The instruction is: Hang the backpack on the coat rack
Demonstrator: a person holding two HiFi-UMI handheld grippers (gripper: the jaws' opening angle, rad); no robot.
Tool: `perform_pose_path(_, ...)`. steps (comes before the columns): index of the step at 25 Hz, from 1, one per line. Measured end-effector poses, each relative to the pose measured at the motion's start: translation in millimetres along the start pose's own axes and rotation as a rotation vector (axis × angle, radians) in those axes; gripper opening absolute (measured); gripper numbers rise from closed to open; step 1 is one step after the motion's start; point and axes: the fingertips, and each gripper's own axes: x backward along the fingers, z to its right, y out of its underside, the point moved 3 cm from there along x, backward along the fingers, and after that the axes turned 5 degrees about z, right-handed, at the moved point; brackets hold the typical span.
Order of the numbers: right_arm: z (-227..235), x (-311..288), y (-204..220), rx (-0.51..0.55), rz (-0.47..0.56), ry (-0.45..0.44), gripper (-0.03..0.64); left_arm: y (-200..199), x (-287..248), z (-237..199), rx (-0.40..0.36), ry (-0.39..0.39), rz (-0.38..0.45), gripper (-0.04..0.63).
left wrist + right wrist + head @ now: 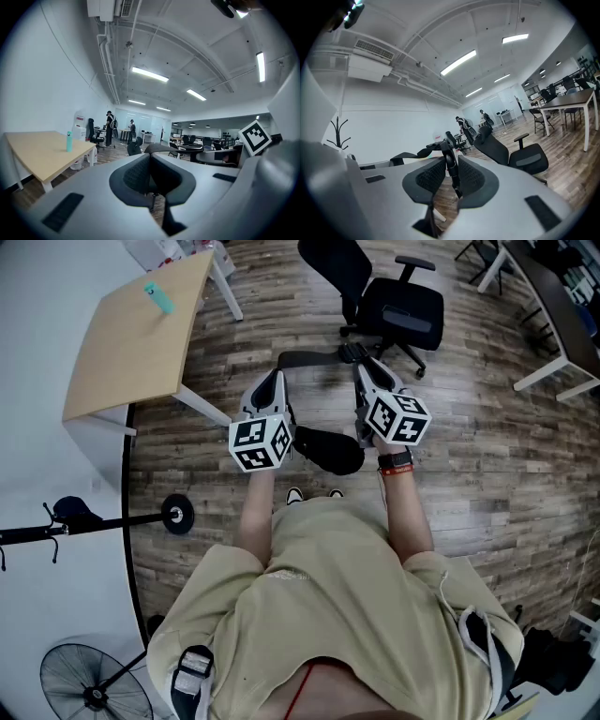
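I hold a black backpack point(328, 449) by its top strap point(309, 359), stretched level between both grippers; the bag's body hangs below them, over my feet. My left gripper point(278, 369) is shut on the strap's left end, and in the left gripper view the pads point(136, 176) meet with the strap point(164, 149) running off to the right. My right gripper point(362, 358) is shut on the right end, where strap and buckle point(449, 157) stand pinched between its pads. The black coat rack point(94, 522) stands to my left by the white wall; its branched top point(340, 131) shows in the right gripper view.
A light wooden table point(141, 334) with a teal bottle point(159, 298) stands ahead on the left. A black office chair point(398, 306) is straight ahead, white-legged desks point(558, 306) at far right, a floor fan point(89, 685) behind left. People stand far off down the room point(109, 129).
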Motion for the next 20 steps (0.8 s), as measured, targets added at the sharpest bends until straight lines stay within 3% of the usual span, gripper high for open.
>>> perform_pose_path(14,-43,-17,6,0.032,-0.057,-0.217,0.095,-7,36,-24,0.014,-0.191,0.043,0.025)
perform_pose_path(20,-70,-50,16,0.029,-0.082,-0.269,0.094,-8,47,-58,0.037,-0.252,0.047,0.025)
